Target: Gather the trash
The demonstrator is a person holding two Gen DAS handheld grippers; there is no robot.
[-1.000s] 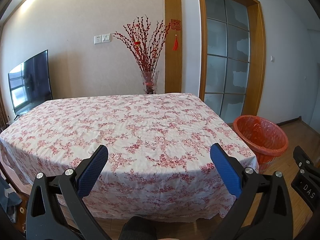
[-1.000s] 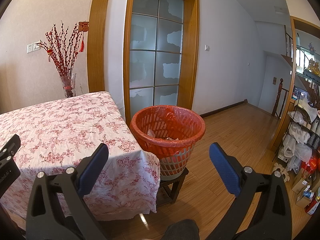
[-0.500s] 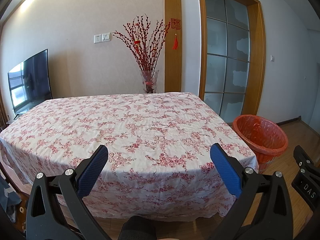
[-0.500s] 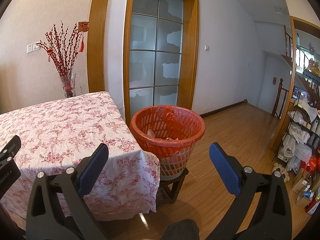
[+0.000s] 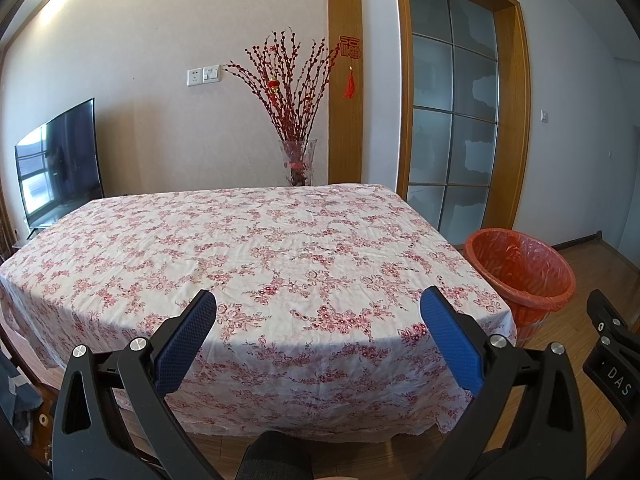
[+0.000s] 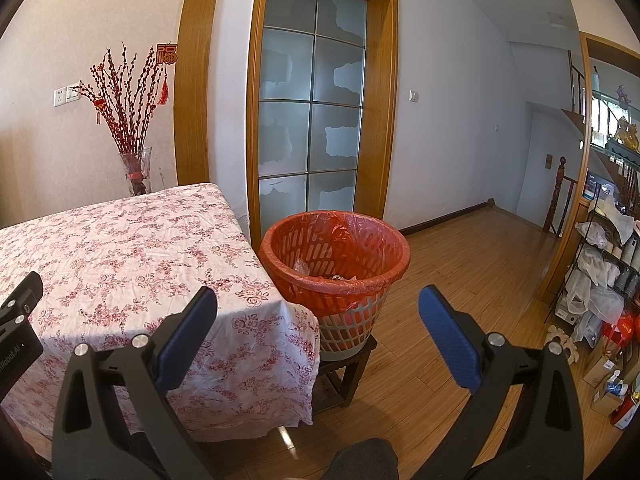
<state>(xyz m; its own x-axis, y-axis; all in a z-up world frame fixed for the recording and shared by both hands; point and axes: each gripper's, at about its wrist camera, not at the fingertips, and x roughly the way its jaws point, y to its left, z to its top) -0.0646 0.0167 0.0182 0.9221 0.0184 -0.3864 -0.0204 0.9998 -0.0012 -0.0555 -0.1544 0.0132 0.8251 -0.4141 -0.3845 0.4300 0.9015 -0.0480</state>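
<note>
A waste basket [image 6: 336, 264] lined with a red bag stands on a low dark stool beside the table's right corner; it also shows in the left wrist view [image 5: 520, 276]. Crumpled trash [image 6: 304, 268] lies inside it. The table with a red floral cloth [image 5: 248, 248] shows no trash on its top. My left gripper [image 5: 318, 316] is open and empty, held before the table's near edge. My right gripper [image 6: 318, 312] is open and empty, facing the basket from a short distance.
A glass vase of red branches [image 5: 298, 160] stands behind the table's far edge. A TV [image 5: 60, 160] is at the left. A glass-panel door [image 6: 312, 120] is behind the basket. Shelves with bags [image 6: 604, 280] line the right over the wooden floor [image 6: 460, 272].
The left wrist view has tilted slightly, so the table and basket sit a little higher in frame. The right gripper has not visibly moved. Both stay open.
</note>
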